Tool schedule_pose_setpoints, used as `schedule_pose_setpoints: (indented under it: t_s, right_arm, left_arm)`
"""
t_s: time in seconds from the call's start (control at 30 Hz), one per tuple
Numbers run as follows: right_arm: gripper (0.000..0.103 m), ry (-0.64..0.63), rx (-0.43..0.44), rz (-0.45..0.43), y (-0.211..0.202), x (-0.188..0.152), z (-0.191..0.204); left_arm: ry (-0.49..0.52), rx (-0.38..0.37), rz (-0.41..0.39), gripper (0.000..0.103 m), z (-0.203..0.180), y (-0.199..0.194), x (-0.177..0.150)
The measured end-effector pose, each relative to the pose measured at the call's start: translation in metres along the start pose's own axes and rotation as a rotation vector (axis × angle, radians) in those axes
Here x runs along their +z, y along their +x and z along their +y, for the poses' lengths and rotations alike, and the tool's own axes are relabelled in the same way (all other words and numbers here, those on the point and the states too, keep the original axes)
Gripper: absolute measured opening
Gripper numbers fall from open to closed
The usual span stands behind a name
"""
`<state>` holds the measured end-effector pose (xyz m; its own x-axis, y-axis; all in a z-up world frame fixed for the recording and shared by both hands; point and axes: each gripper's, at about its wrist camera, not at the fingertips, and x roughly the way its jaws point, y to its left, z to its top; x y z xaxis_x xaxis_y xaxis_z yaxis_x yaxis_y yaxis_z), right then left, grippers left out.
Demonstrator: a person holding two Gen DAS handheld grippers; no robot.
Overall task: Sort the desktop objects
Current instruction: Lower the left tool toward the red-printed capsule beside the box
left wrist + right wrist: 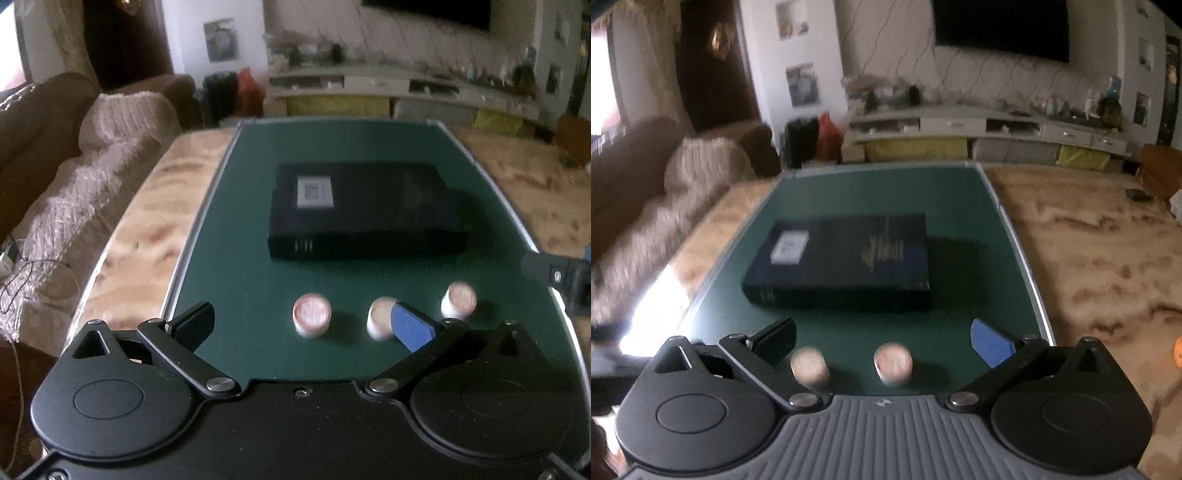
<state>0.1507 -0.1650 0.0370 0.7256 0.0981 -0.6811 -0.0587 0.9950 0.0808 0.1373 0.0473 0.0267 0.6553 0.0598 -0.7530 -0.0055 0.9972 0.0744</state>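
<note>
A thick dark book (pixel 365 210) with a white label lies flat on the green mat (pixel 236 266). In front of it stand three small white cylinders with pinkish tops: left (pixel 311 314), middle (pixel 380 317), right (pixel 458 300). My left gripper (pixel 303 325) hovers open above the near cylinders, and its blue pad (pixel 412 326) overlaps the middle one. In the right wrist view the book (pixel 846 258) lies ahead, and two cylinders (pixel 809 366) (pixel 893 363) stand between the open fingers of my right gripper (pixel 882 345). Part of the right gripper (pixel 565 277) shows at the left wrist view's right edge.
The green mat sits on a pale marbled table (pixel 147 236) (pixel 1100 258). A brown sofa with a knitted throw (pixel 74 192) runs along the left. A low white cabinet (pixel 979 125) and a dark screen (pixel 1001 26) stand beyond the table's far end.
</note>
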Motion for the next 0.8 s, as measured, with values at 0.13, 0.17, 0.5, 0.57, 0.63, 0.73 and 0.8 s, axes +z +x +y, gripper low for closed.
schedule_pose_setpoints:
  t_s: [0.13, 0.17, 0.5, 0.57, 0.63, 0.73, 0.8]
  right_arm:
    - [0.103, -0.027, -0.024, 0.028, 0.002, -0.016, 0.001]
    - [0.103, -0.025, -0.025, 0.027, 0.001, -0.018, 0.001]
    - [0.103, 0.002, -0.021, 0.020, -0.001, -0.017, -0.001]
    - [0.103, 0.008, -0.016, 0.026, 0.001, -0.016, -0.002]
    - [0.103, 0.007, -0.017, 0.033, 0.003, -0.018, -0.004]
    - [0.103, 0.019, -0.021, 0.044, 0.004, -0.029, -0.013]
    - [0.103, 0.037, -0.023, 0.056, 0.008, -0.032, -0.021]
  left_arm:
    - [-0.005, -0.027, 0.011, 0.103, -0.001, -0.004, -0.016]
    - [-0.012, -0.038, 0.013, 0.103, -0.001, -0.006, -0.018]
    - [-0.015, -0.026, 0.026, 0.103, -0.002, 0.001, -0.017]
    - [-0.012, -0.014, 0.032, 0.103, -0.003, 0.007, -0.012]
    - [-0.007, -0.027, 0.049, 0.103, -0.003, 0.017, -0.007]
    - [0.003, -0.038, 0.080, 0.103, -0.004, 0.033, 0.000]
    - [0.007, -0.039, 0.098, 0.103, -0.005, 0.044, 0.003]
